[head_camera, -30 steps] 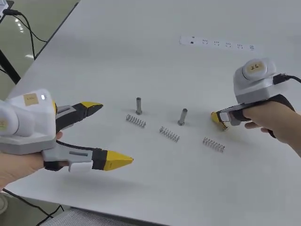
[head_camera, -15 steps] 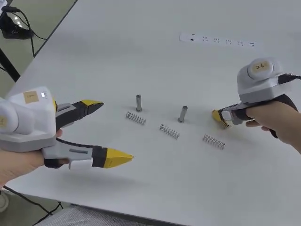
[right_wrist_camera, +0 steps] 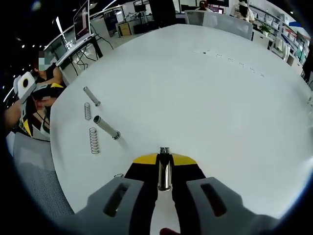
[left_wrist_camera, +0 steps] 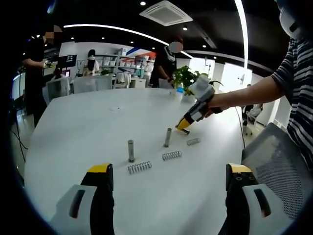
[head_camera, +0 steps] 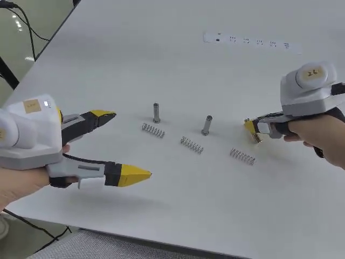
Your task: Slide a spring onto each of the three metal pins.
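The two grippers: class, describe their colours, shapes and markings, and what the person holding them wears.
The left gripper and right gripper share a pale grey, boxy body, with black tapering jaws ending in pointed yellow tips. Each body carries a small tan sticker on top. A black cable leaves the right one. The person wears a black-and-white striped short sleeve.

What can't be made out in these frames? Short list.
- Right gripper view: the rear end of the pin is buried between the closed jaws, so its full length is unknown.
- Head view: the right gripper and the hand hide that pin, so I cannot tell whether it touches the table.
- Right gripper view: the nearest spring is mostly covered by the gripper body.
- Head view: the power strip markings are too small to read.
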